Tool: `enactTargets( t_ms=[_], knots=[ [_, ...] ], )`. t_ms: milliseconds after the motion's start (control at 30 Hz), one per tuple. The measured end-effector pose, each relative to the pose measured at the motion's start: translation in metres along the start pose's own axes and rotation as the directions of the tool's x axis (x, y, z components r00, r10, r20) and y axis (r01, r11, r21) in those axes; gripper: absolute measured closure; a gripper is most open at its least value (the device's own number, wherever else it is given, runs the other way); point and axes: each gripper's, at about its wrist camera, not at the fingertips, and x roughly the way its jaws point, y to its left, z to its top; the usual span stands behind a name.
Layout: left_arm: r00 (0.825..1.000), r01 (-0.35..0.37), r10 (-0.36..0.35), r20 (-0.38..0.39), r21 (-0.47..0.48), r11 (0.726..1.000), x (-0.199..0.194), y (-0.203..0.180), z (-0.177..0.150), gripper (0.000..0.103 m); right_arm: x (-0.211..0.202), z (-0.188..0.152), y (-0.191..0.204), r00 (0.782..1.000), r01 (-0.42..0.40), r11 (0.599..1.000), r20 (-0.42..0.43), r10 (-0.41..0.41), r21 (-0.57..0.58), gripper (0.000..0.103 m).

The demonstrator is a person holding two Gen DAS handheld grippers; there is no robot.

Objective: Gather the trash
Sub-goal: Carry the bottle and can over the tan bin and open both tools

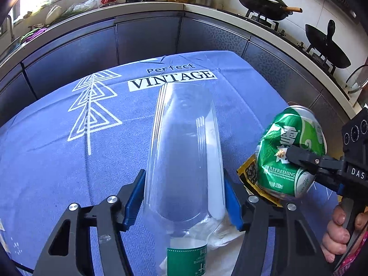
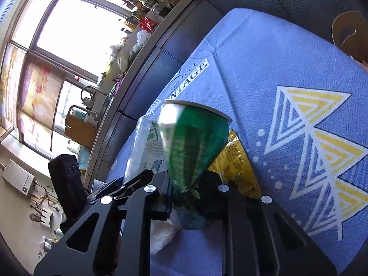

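Observation:
My left gripper (image 1: 184, 197) is shut on a clear plastic bottle (image 1: 186, 151) with a green label (image 1: 187, 257); the bottle points away over the blue tablecloth (image 1: 69, 161). My right gripper (image 2: 184, 188) is shut on a crushed green can (image 2: 193, 142), which also shows at the right of the left wrist view (image 1: 289, 151), held above the cloth. A yellow wrapper (image 1: 249, 172) lies under the can and shows in the right wrist view (image 2: 234, 161). White crumpled paper (image 1: 220, 237) lies under the bottle.
A white printed packet (image 2: 147, 147) lies left of the can. Dark cabinet fronts (image 1: 147, 36) and a cluttered counter (image 1: 96, 2) stand behind the table. Woks (image 1: 264, 2) sit on a stove at the right. A round wooden stool (image 2: 347, 30) stands beyond the table's far corner.

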Motion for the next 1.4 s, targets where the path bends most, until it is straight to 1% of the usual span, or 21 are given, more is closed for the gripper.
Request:
enactTargets(
  t_ms=[67,133,200,233,300,433,567,633,700,767,800,867,967,1000,1033,1167,1200,1267,1333,1400],
  knots=[
    [0.999,0.002,-0.002,0.034,-0.006,1.0,-0.014,0.001,0.001,0.04,-0.012,0.002,0.006,1.0,-0.005,1.0,0.03,0.005,-0.018,0.088],
    [0.997,0.03,-0.03,0.066,-0.01,0.999,-0.031,0.0,0.002,0.04,-0.021,0.004,0.008,0.999,-0.007,1.0,0.049,0.008,-0.023,0.089],
    [0.993,0.076,-0.075,0.088,-0.008,0.997,-0.045,-0.004,0.005,0.04,-0.03,0.006,0.008,0.998,-0.005,1.0,0.065,0.006,-0.023,0.089],
    [0.989,0.116,-0.115,0.093,-0.007,0.993,-0.051,-0.007,0.007,0.04,-0.034,0.007,0.006,0.997,-0.004,1.0,0.071,0.006,-0.02,0.089],
    [0.982,0.169,-0.168,0.092,-0.008,0.986,-0.056,-0.017,0.008,0.04,-0.041,0.006,0.003,0.997,0.003,1.0,0.083,-0.001,-0.016,0.089],
    [0.971,0.236,-0.235,0.049,-0.008,0.972,-0.049,-0.041,0.009,0.04,-0.055,0.002,-0.01,0.995,0.026,1.0,0.094,-0.026,-0.004,0.089],
    [0.96,0.281,-0.281,0.0,0.027,0.959,-0.034,-0.079,0.011,0.04,-0.074,-0.001,-0.038,0.993,0.062,0.998,0.103,-0.065,0.028,0.089],
    [0.951,0.31,-0.31,-0.019,0.055,0.949,-0.029,-0.102,0.017,0.04,-0.09,0.003,-0.053,0.988,0.073,0.996,0.129,-0.079,0.054,0.089],
    [0.94,0.34,-0.338,-0.037,0.09,0.936,-0.023,-0.132,0.027,0.04,-0.114,0.012,-0.067,0.978,0.082,0.994,0.185,-0.094,0.074,0.089],
    [0.928,0.373,-0.369,-0.051,0.113,0.921,-0.016,-0.16,0.042,0.04,-0.14,0.022,-0.081,0.963,0.091,0.991,0.246,-0.113,0.097,0.089],
    [0.921,0.39,-0.386,-0.059,0.113,0.914,-0.012,-0.173,0.05,0.04,-0.155,0.028,-0.089,0.951,0.097,0.989,0.281,-0.125,0.112,0.089],
    [0.893,0.448,-0.44,-0.094,0.096,0.889,0.0,-0.199,0.068,0.04,-0.181,0.037,-0.105,0.927,0.109,0.984,0.342,-0.152,0.141,0.088],
    [0.848,0.516,-0.501,-0.172,0.055,0.855,0.03,-0.237,0.087,0.04,-0.201,0.049,-0.132,0.9,0.151,0.973,0.383,-0.209,0.177,0.088],
    [0.838,0.525,-0.507,-0.202,0.042,0.85,0.043,-0.25,0.091,0.04,-0.203,0.053,-0.141,0.894,0.169,0.968,0.384,-0.231,0.188,0.088],
    [0.833,0.523,-0.503,-0.23,0.03,0.852,0.056,-0.262,0.095,0.04,-0.204,0.057,-0.152,0.891,0.184,0.962,0.379,-0.251,0.204,0.088],
    [0.813,0.517,-0.495,-0.308,-0.01,0.856,0.101,-0.292,0.102,0.04,-0.196,0.07,-0.19,0.894,0.22,0.944,0.336,-0.295,0.244,0.088],
    [0.812,0.515,-0.491,-0.315,-0.01,0.857,0.108,-0.296,0.104,0.04,-0.192,0.073,-0.195,0.896,0.226,0.942,0.326,-0.301,0.247,0.088],
    [0.818,0.503,-0.476,-0.324,0.0,0.865,0.123,-0.306,0.107,0.04,-0.185,0.079,-0.204,0.899,0.244,0.939,0.307,-0.313,0.243,0.088],
    [0.826,0.488,-0.458,-0.33,0.009,0.873,0.135,-0.314,0.108,0.039,-0.18,0.085,-0.208,0.898,0.266,0.936,0.295,-0.327,0.23,0.088],
    [0.828,0.48,-0.448,-0.338,0.012,0.877,0.144,-0.318,0.109,0.039,-0.175,0.087,-0.21,0.896,0.285,0.934,0.286,-0.34,0.217,0.088]
  ],
)
